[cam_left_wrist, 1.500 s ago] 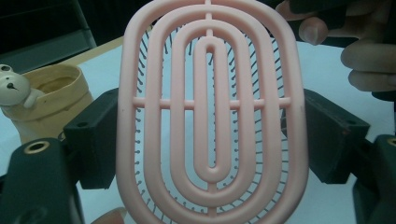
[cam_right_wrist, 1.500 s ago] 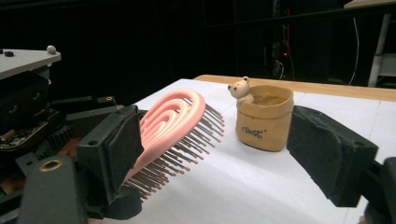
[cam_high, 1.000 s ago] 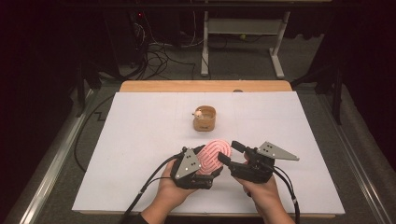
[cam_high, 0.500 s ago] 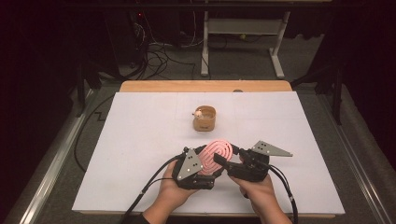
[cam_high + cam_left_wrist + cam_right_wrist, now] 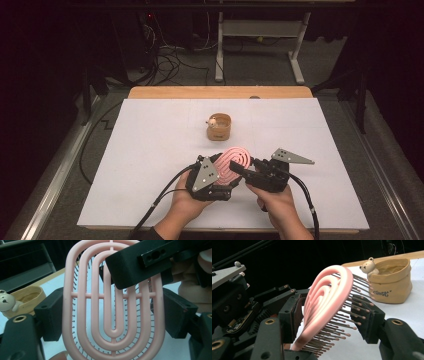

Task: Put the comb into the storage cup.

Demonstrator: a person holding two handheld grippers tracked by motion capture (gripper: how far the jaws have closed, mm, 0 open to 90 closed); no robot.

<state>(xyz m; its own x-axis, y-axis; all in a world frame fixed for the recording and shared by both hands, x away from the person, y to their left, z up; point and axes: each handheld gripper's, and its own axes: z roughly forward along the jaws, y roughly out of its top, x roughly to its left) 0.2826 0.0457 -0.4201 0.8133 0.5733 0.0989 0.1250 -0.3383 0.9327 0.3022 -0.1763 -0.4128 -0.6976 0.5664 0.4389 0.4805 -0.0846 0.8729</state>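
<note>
1. A white sheet (image 5: 150, 165) is spread over a wooden table (image 5: 220, 92); a dark room with cables and a desk frame lies toward 12 o'clock.
2. A tan pouch-shaped pot (image 5: 219, 127) bearing a small bear is seen at the sheet's middle.
3. A pink oval hairbrush (image 5: 235, 160), of concentric ribs with brown-tipped bristles, is held above the sheet toward 6 o'clock.
4. The brush is gripped at its base by the left gripper (image 5: 225, 176); the right gripper (image 5: 239, 169) is parted astride its head, back and bristle tips close to the pads.
5. Since a second ago, the brush has been tilted slightly toward 1 o'clock.
</note>
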